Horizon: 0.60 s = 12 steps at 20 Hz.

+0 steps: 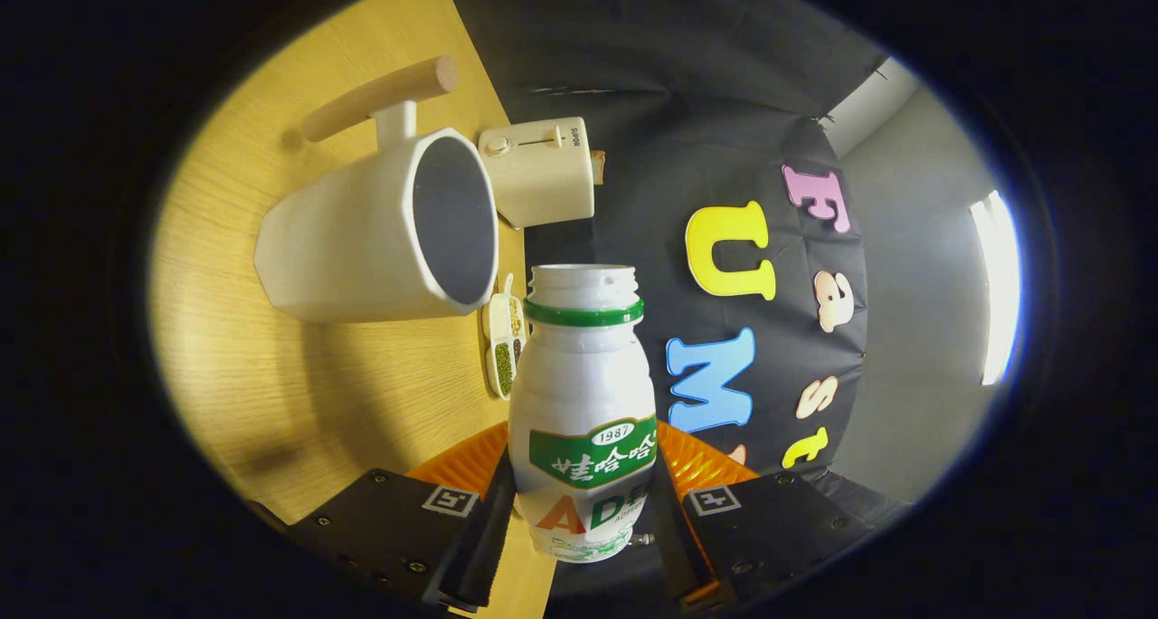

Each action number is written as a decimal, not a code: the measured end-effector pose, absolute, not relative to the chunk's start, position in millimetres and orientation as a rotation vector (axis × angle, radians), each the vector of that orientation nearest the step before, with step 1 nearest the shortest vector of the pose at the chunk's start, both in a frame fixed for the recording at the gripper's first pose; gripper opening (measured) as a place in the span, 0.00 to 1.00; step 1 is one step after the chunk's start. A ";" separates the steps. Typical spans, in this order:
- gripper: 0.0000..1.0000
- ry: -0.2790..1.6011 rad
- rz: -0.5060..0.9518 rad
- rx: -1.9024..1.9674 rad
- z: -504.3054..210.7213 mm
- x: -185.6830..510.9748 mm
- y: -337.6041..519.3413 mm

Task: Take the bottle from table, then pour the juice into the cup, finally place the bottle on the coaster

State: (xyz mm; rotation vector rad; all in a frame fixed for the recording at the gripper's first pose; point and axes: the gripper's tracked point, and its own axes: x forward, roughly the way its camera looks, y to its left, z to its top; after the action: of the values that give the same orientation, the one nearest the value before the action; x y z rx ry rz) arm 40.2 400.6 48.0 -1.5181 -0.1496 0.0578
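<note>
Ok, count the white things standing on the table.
2: the cup beyond the tongs, and the toaster behind it. The bottle is held in the tongs. More may be hidden.

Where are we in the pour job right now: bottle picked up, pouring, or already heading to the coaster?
Pickup looks done: the gripper is shut on the bottle, uncapped, held between both fingers. In hand: the view is rolled, with the white cup beside and beyond the bottle's mouth, so this looks like around the pour; no juice stream is visible. Left: finishing the pour if it isn't done, then setting the bottle on the coaster.
</note>
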 end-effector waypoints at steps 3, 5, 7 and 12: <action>0.70 -0.162 0.048 -1.547 50.4 39.4 401.6; 0.69 -0.173 0.041 -1.570 51.5 38.2 402.8; 0.69 -0.181 0.035 -1.586 53.2 36.3 403.7; 0.69 -0.195 0.029 -1.619 61.9 35.3 407.6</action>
State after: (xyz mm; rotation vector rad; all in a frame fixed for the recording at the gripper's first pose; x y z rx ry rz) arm 35.3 407.6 61.9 -1.6186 -0.1947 0.0287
